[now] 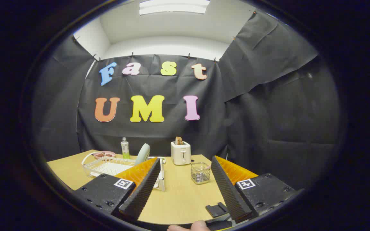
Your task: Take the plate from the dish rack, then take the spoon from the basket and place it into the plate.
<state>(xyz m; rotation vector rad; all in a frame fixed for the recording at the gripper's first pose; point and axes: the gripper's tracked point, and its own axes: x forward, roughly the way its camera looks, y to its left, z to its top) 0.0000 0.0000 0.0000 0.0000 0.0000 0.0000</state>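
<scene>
Gripper view: the gripper (185, 183) hangs above the near part of the table (178, 199) with its fingers spread wide and nothing between them. Beyond the left finger sits the dish rack (108, 166), with the plate (142, 154) standing on edge at its right end. Between the fingers and farther off stands the wire basket (200, 173); the spoon inside is too small to make out for sure. A toaster (180, 153) and a bottle (125, 148) stand behind. Likely trouble: the upright plate offers only a thin rim, so a skewed approach could tip it or drag the light rack; a fingertip could also catch the rack's wire edge
</scene>
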